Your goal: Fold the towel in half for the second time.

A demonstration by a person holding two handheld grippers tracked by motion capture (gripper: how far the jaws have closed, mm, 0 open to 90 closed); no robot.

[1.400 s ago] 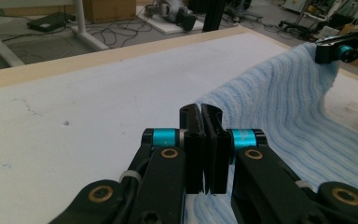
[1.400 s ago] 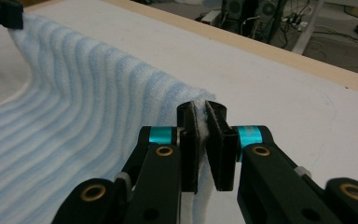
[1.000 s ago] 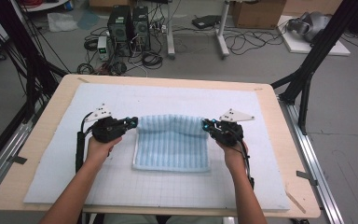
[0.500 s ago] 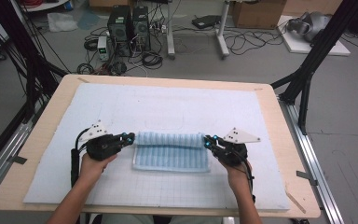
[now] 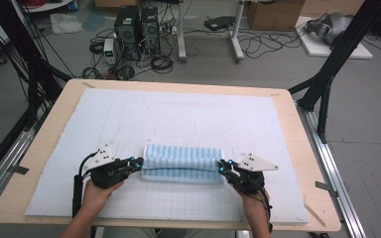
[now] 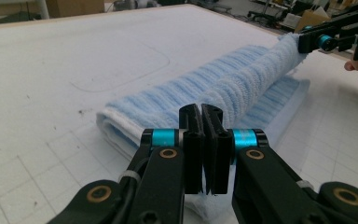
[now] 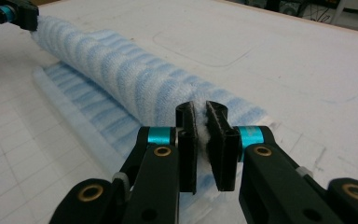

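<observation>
A blue-and-white striped towel (image 5: 182, 162) lies on the white mat near the table's front edge, its upper layer folded over toward me. My left gripper (image 5: 137, 162) is shut on the towel's left corner, and the fabric (image 6: 242, 84) runs off from its jaws to the other gripper. My right gripper (image 5: 221, 167) is shut on the right corner, with white terry (image 7: 200, 122) pinched between its pads. In the right gripper view the towel (image 7: 121, 84) arches over its lower layer toward the left gripper (image 7: 16, 14). In the left gripper view the right gripper (image 6: 321, 41) holds the far end.
A white gridded mat (image 5: 178, 119) covers most of the wooden table (image 5: 54, 114). Black frame posts stand at the left and right sides. Computer towers (image 5: 136, 25), cables and boxes sit on the floor beyond the far edge.
Both grippers have pulled the towel's far edge toward me and lowered it. The towel went from spread flat to folded over on itself.
</observation>
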